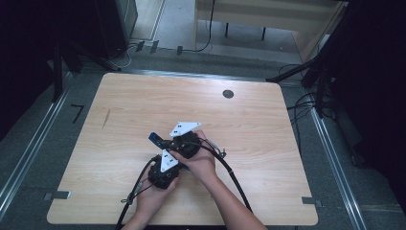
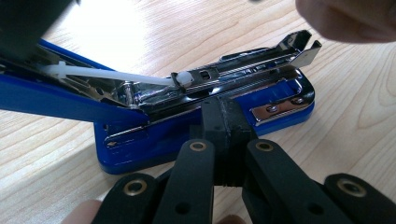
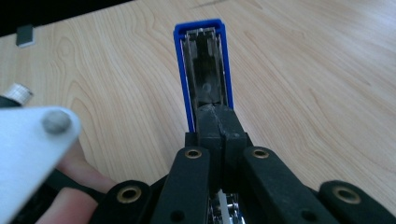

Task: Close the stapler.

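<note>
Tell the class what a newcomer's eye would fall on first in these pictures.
First, the blue stapler, swung open on the wooden table near its middle, with its metal staple track bared. The left gripper is shut on the stapler's base, and the right gripper is shut on the raised blue top. The two white three-cornered plates above the hands also stand out.

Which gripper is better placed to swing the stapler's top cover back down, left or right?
Right, probably. The right gripper is shut on the blue stapler's raised cover, so it could lower it directly. The left gripper is pinched on the base edge, better suited to holding it steady on the table.
</note>
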`<state>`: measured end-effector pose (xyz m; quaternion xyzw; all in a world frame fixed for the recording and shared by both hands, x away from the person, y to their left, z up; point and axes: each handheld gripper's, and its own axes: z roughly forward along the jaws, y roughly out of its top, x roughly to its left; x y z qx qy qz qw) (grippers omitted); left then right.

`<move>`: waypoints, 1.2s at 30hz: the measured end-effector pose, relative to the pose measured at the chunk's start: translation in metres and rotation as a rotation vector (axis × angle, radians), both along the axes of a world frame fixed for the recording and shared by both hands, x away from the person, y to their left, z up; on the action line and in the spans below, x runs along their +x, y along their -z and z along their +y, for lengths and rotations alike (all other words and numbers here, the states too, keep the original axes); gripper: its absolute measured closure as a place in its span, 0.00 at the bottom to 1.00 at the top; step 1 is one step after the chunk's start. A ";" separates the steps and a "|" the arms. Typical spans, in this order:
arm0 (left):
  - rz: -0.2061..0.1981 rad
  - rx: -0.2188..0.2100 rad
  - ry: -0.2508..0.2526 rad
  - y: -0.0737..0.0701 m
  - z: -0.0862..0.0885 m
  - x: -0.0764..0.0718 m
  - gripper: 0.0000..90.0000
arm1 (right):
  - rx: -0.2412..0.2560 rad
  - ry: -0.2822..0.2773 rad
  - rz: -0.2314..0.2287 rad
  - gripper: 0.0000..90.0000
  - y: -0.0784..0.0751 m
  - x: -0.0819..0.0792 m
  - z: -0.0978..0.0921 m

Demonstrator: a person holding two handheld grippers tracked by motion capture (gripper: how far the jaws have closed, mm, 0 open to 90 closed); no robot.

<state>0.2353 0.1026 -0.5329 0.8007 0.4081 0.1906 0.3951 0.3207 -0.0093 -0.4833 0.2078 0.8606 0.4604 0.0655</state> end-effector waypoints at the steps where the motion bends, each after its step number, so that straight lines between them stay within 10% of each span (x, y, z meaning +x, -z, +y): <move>1: 0.001 0.000 -0.001 0.000 0.000 0.000 1.00 | -0.006 0.000 0.002 1.00 0.001 0.000 0.000; 24: 0.001 0.007 0.005 0.000 0.000 0.000 1.00 | -0.133 -0.012 0.018 1.00 0.017 0.005 0.020; 36: -0.001 0.003 0.002 0.000 0.000 0.000 1.00 | -0.107 0.003 0.038 1.00 0.015 0.007 0.017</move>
